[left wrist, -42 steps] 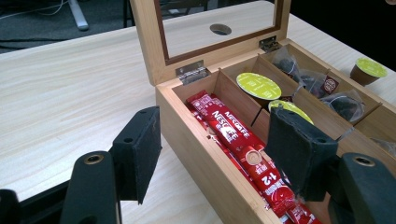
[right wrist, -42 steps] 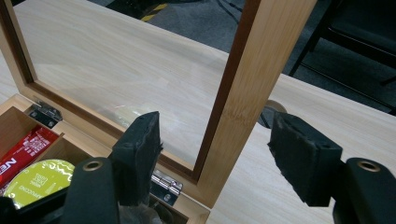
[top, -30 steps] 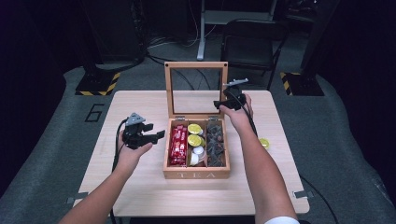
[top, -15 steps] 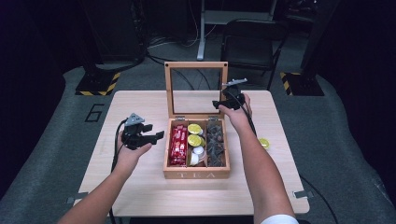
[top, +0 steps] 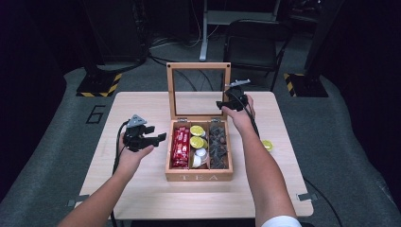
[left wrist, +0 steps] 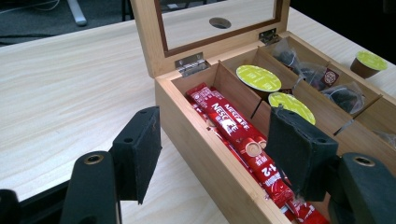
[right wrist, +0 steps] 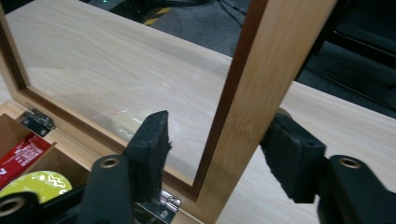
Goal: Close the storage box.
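A wooden tea box (top: 198, 177) stands mid-table with its glass lid (top: 198, 66) upright. It holds red Nescafe sticks (top: 180, 146) (left wrist: 233, 130), green-topped capsules (top: 196, 131) (left wrist: 258, 77) and dark tea bags (top: 218, 142) (left wrist: 327, 77). My left gripper (top: 158, 138) (left wrist: 217, 158) hovers open at the box's left wall, pads clear of it. My right gripper (top: 227, 101) (right wrist: 219, 154) straddles the lid's right frame post (right wrist: 252, 93). Its jaws have just been closing. The outer pad (right wrist: 292, 158) sits at the wood, and the inner pad (right wrist: 149, 149) still stands off over the glass.
A loose green-topped capsule (top: 267, 144) (left wrist: 369, 63) lies on the table right of the box. The light wooden table (top: 142, 198) has bare room in front and at the left. A chair (top: 255, 42) and stands are behind the far edge.
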Motion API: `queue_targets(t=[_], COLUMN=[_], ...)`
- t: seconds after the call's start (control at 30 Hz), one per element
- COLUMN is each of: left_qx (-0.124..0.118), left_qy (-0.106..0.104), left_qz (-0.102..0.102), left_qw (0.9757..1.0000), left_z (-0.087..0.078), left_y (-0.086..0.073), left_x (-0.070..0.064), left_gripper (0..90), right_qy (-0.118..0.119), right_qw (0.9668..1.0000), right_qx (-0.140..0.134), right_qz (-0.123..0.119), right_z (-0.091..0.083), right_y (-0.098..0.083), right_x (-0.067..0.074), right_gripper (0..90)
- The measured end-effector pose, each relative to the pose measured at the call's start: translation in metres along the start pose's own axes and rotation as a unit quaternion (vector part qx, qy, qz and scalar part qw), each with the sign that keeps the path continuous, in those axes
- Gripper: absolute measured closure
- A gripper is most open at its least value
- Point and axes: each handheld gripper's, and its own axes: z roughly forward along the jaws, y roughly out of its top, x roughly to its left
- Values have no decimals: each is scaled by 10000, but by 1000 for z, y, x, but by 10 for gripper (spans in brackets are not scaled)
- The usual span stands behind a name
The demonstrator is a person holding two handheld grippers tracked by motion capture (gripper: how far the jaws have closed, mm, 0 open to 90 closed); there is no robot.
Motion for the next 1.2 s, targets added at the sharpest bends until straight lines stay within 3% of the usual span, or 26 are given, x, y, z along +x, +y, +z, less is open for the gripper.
queue_targets(t=[0.4,0.6,0.97,1.2], left_qx=[-4,-22,4,2], left_qy=[5,26,27,28], left_qz=[3,-2,-7,-24], left_qw=[10000,10000,10000,10000], left_z=[-1,-2,-2,-2], left_y=[-1,-1,-3,-5], left_x=[1,1,1,1], left_gripper=[353,354,353,353], right_qy=[-126,-55,-160,-211], right_qw=[9998,9998,9996,9996], right_qx=[22,10,90,138], right_qz=[146,213,199,102], right_z=[-3,-4,1,-3], right_y=[1,1,3,3], right_x=[-5,-7,-2,-3], right_gripper=[615,621,554,616])
